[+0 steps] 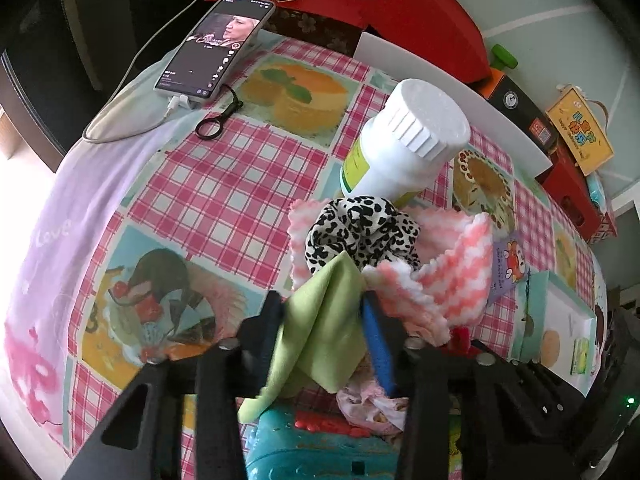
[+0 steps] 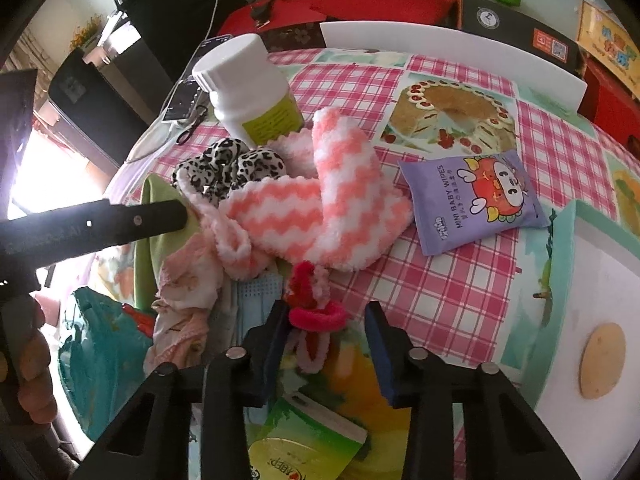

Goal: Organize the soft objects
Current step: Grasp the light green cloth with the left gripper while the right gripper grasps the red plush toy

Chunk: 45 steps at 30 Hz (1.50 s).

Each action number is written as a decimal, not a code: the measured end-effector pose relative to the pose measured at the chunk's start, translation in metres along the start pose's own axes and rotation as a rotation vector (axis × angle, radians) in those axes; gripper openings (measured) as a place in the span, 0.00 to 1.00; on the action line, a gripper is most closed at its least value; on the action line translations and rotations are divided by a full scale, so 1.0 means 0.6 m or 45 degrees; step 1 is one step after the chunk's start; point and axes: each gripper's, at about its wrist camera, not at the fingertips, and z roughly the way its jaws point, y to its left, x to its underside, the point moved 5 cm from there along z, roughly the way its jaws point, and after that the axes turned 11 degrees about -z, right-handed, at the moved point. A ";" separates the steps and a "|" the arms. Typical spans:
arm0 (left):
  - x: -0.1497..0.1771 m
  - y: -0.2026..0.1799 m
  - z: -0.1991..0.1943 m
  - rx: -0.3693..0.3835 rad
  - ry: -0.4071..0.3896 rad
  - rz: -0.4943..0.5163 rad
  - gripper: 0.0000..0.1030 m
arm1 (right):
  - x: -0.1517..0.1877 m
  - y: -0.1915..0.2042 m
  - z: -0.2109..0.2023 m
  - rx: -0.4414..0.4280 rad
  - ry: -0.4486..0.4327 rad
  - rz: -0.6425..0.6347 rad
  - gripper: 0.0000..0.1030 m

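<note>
1. Green cloth bunched upright between left gripper fingers, clamped, at the near edge of the soft pile on the desk.
2. Right gripper fingers apart around red hair tie, pads not pressing.
3. Pink-white zigzag towel folded in a V, leopard scrunchie beside it.
4. White bottle upright behind, capped; contents hidden.

A pale wall rises behind the table. Bright daylight floods in left of the table, beside dark cabinets.
</note>
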 end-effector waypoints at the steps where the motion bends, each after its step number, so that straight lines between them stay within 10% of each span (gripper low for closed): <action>1: 0.000 -0.001 0.001 0.001 0.000 0.000 0.33 | 0.000 0.001 -0.001 -0.003 -0.001 -0.002 0.37; 45: -0.007 0.011 -0.026 0.018 -0.073 0.004 0.10 | 0.001 0.017 -0.006 -0.085 -0.030 -0.002 0.22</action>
